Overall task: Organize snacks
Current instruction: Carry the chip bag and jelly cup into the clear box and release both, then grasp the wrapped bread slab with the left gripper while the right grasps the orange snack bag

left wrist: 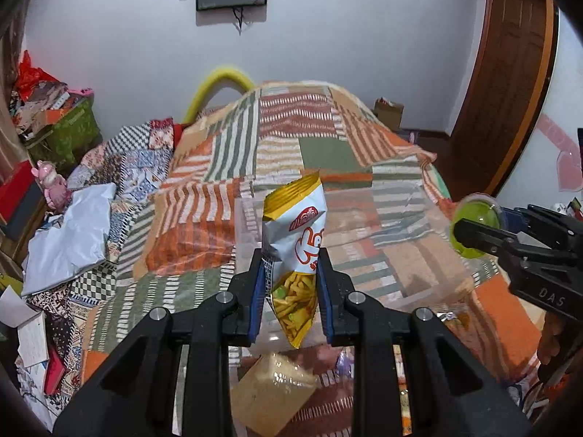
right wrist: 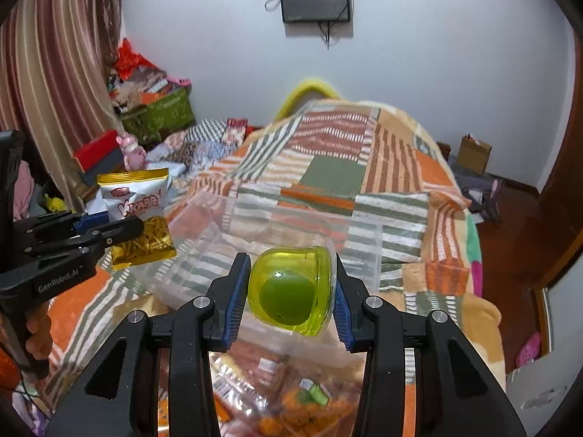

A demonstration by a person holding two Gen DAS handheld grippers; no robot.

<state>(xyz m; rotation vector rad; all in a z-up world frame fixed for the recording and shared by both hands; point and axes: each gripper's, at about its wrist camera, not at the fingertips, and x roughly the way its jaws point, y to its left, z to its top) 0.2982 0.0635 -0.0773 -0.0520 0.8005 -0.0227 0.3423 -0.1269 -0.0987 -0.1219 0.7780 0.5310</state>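
- Patchwork orange, green and white striped blanket (right wrist: 328,178) over a bed; white wall (right wrist: 437,73) behind.
- Clear plastic bin (right wrist: 291,225) on the blanket.
- Left gripper (left wrist: 289,273) clamped on a white-and-gold crisp packet (left wrist: 295,240).
- Right gripper (right wrist: 291,287) pinching a translucent green round jelly cup (right wrist: 291,287).

L claw (left wrist: 290,276) grips chip bag (left wrist: 294,255); R claw (left wrist: 470,235) w/ green cup (left wrist: 475,227).

1 chip bag (left wrist: 293,251); 1 green jelly cup (right wrist: 291,287); 2 clear bins (right wrist: 277,225).
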